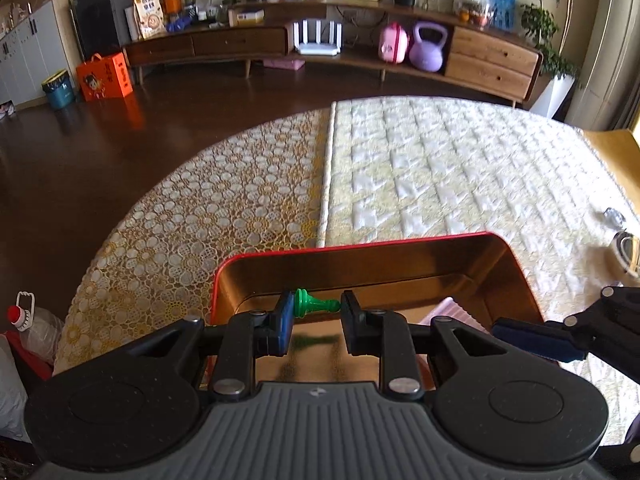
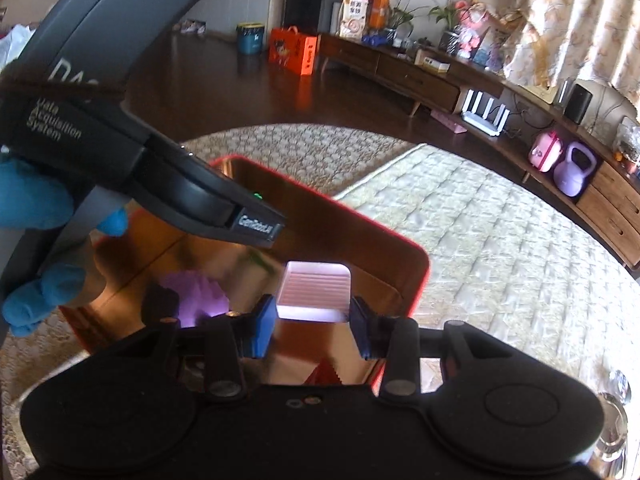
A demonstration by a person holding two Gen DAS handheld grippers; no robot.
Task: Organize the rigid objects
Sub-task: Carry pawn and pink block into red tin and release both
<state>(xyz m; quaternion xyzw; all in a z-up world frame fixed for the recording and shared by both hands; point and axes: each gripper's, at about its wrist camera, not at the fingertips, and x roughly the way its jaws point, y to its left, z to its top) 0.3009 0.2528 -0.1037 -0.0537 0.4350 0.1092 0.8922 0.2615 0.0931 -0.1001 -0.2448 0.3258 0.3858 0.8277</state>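
Two hand-held grippers over red tin grip green pawn, pink block.

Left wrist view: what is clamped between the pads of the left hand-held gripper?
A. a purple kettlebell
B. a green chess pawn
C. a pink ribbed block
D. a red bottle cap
B: the left hand-held gripper pinches a green chess pawn lying sideways, base against one pad, head against the other, above the red-rimmed tin.

tin: glossy metal, mirror-like gold inside, red rim
chess piece: smooth green plastic
block: ribbed, translucent pink plastic
surface: quilted cloth, matt
lace cover: openwork cloth
floor: glossy dark wood
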